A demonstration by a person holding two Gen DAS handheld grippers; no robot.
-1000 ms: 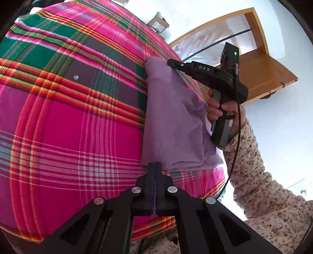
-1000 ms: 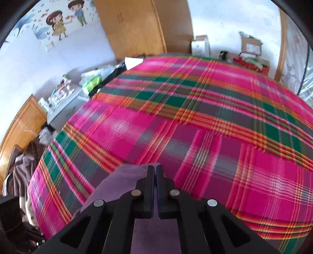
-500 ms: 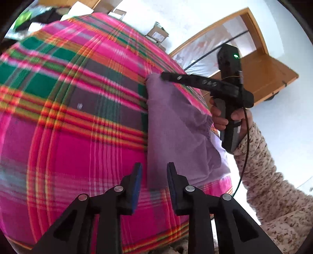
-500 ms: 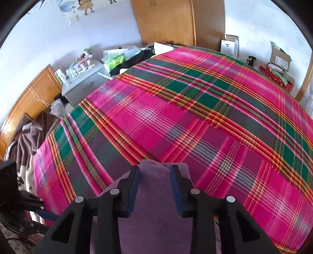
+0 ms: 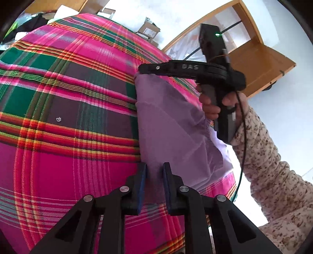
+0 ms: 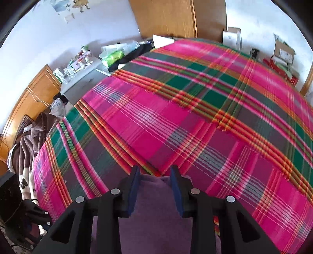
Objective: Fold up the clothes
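A folded purple garment (image 5: 172, 125) lies near the edge of a bed with a pink plaid cover (image 5: 64, 117). My left gripper (image 5: 154, 172) is open, its jaws straddling the garment's near corner. In the left wrist view my right gripper (image 5: 142, 70) hovers over the garment's far corner. In the right wrist view the right gripper (image 6: 155, 173) is open, with the purple garment (image 6: 154, 211) lying under and between its jaws at the plaid cover's (image 6: 176, 117) near side.
A grey cabinet (image 6: 82, 80) with bottles and clutter stands at the bed's left. Brown clothes (image 6: 29, 144) are piled by a wooden headboard. Cardboard boxes (image 6: 283, 52) and a wooden wardrobe (image 6: 166, 17) stand beyond the bed. A wooden door frame (image 5: 252, 52) is at the right.
Both grippers were shut on the garment's corners one second ago. Both have opened and let go, and the garment now lies flat on the bed.
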